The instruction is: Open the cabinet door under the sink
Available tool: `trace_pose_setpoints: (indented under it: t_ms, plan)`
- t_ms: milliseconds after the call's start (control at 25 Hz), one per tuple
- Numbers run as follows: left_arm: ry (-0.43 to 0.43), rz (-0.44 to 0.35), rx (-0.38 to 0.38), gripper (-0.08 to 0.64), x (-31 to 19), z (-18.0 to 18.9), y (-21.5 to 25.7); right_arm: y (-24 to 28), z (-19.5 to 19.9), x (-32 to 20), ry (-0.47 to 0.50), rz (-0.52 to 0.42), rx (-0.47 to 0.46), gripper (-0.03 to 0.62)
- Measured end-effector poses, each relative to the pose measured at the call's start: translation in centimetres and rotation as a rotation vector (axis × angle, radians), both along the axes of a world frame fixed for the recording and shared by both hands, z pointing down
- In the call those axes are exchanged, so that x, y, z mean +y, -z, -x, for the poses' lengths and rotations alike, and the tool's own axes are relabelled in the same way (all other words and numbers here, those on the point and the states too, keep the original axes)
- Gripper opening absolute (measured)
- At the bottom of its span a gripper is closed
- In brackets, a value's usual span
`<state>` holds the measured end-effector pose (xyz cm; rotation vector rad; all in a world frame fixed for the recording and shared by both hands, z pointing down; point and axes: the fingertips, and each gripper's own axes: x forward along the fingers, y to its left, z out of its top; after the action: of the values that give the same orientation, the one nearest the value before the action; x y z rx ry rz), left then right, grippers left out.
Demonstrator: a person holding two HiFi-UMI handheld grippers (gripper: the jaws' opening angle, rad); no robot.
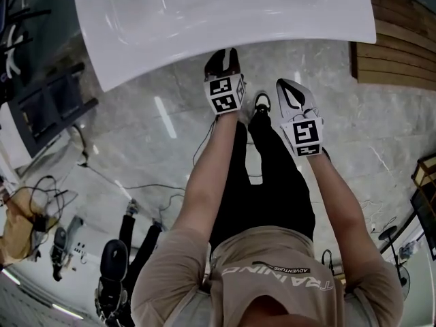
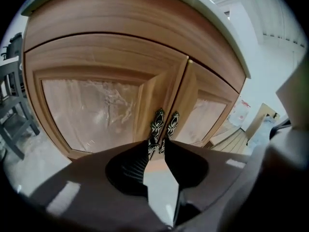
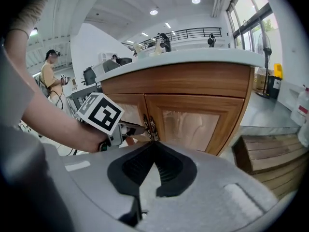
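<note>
The wooden cabinet under the white sink [image 1: 136, 53] has two doors, both closed. The left door [image 2: 91, 110] and the right door [image 2: 207, 110] meet at a pair of ornate dark handles [image 2: 164, 124], which also appear in the right gripper view, handles [image 3: 149, 126]. My left gripper [image 2: 157, 141] is open by a narrow gap, its tips right at the handles' lower ends; whether they touch I cannot tell. The left gripper [image 1: 223, 73] sits under the sink's edge. My right gripper [image 3: 154, 145] is shut and empty, held back from the cabinet, right gripper [image 1: 294, 99] beside the left one.
A stack of wooden boards [image 3: 270, 153] lies on the floor right of the cabinet. A grey chair [image 2: 12, 105] stands to its left. Cables [image 1: 41, 196] and gear lie on the marble floor at the left, where another person [image 3: 50, 76] stands farther off.
</note>
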<state>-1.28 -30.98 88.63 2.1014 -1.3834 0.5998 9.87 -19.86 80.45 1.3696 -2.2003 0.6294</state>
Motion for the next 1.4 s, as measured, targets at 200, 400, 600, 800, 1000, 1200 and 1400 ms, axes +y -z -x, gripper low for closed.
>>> trace_pose_setpoints:
  t_ms: [200, 400, 600, 800, 1000, 1200, 1400]
  plan:
    - [0.041, 0.021, -0.033, 0.112, -0.6, 0.1, -1.8, 0.2, -0.1, 0.3, 0.005, 0.008, -0.020, 0.002]
    - [0.064, -0.016, -0.075, 0.106, -0.8, 0.1, -2.5, -0.4, -0.9, 1.3, 0.000, 0.031, -0.029, 0.002]
    - [0.110, -0.038, -0.051, 0.117, -0.5, -0.3, -2.5, -1.5, -2.1, 2.4, -0.003, 0.060, -0.022, 0.002]
    - [0.116, -0.050, -0.069, 0.119, -1.3, -0.5, -2.8, -2.1, -2.4, 3.0, 0.000, 0.078, -0.031, 0.002]
    - [0.087, -0.055, -0.073, 0.106, -1.5, -0.7, -2.9, -2.6, -2.9, 3.4, -0.003, 0.086, -0.035, 0.002]
    - [0.089, -0.045, -0.055, 0.104, -1.5, -0.6, -2.7, -2.7, -3.0, 3.4, -0.012, 0.089, -0.034, 0.002]
    - [0.062, -0.024, -0.034, 0.103, -1.5, -0.2, -2.8, -2.9, -2.4, 3.5, 0.000, 0.088, -0.030, 0.002]
